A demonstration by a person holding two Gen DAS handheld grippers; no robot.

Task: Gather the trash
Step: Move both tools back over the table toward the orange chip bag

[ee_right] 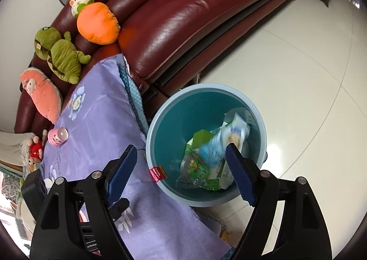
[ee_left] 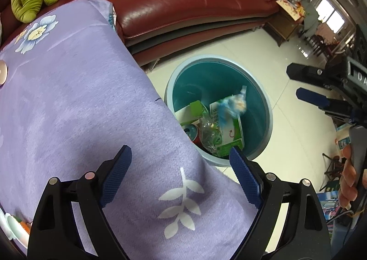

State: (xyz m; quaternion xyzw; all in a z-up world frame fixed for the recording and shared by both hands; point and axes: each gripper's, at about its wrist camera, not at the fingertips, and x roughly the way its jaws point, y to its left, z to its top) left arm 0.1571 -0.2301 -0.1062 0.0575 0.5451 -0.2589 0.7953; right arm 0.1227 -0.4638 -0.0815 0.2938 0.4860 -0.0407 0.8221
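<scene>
Here a blurred blue-and-white wrapper (ee_right: 229,142) hangs over the teal bin (ee_right: 160,122).

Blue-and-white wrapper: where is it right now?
In the right wrist view the blue-and-white wrapper is blurred inside the teal bin, above the green cartons, just left of the open right gripper's right finger; nothing grips it.

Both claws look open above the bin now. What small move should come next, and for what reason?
Probably swing the right claw back over the purple cloth toward the pink cup. Both claws are open and hold nothing, and a blurred blue-white wrapper is inside the teal bin, so this drop looks done. The left claw already hangs over the cloth.
</scene>
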